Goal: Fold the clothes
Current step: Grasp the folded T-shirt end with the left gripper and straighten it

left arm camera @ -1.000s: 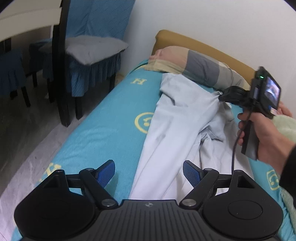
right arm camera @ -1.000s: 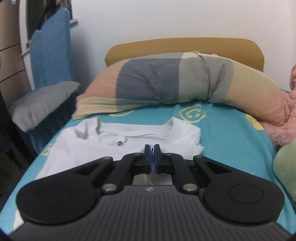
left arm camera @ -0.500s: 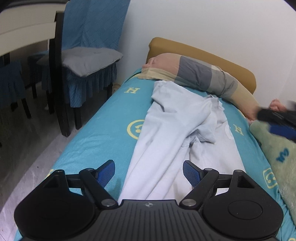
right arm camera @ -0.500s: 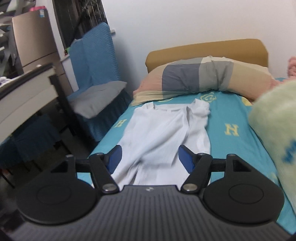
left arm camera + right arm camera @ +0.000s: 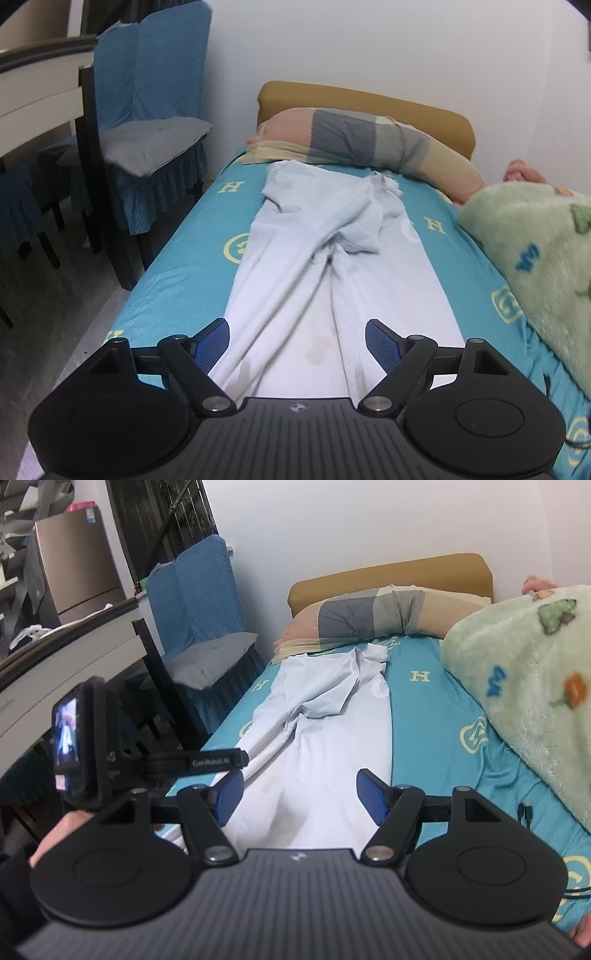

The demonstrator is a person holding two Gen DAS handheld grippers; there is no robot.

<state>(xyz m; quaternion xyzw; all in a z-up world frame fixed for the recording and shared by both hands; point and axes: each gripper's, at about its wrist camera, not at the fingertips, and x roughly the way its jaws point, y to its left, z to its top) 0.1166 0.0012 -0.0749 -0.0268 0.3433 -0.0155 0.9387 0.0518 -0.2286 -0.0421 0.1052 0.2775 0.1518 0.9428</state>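
A pale white shirt (image 5: 314, 258) lies lengthwise on the teal bed sheet (image 5: 192, 266), collar end by the pillow, both sides folded over the middle. It also shows in the right wrist view (image 5: 317, 731). My left gripper (image 5: 297, 341) is open and empty, above the shirt's near hem. My right gripper (image 5: 301, 794) is open and empty, also over the near end of the shirt. The left gripper's body and camera (image 5: 85, 746) show at the left of the right wrist view.
A striped pillow (image 5: 354, 144) and tan headboard (image 5: 369, 103) lie at the far end. A green fleece blanket (image 5: 535, 251) is heaped on the right of the bed. A blue-covered chair (image 5: 147, 147) and a table (image 5: 40, 96) stand to the left.
My right gripper let go of the shirt near the collar, opened, and pulled back to the near end of the bed. My left gripper stayed open and drew back slightly.
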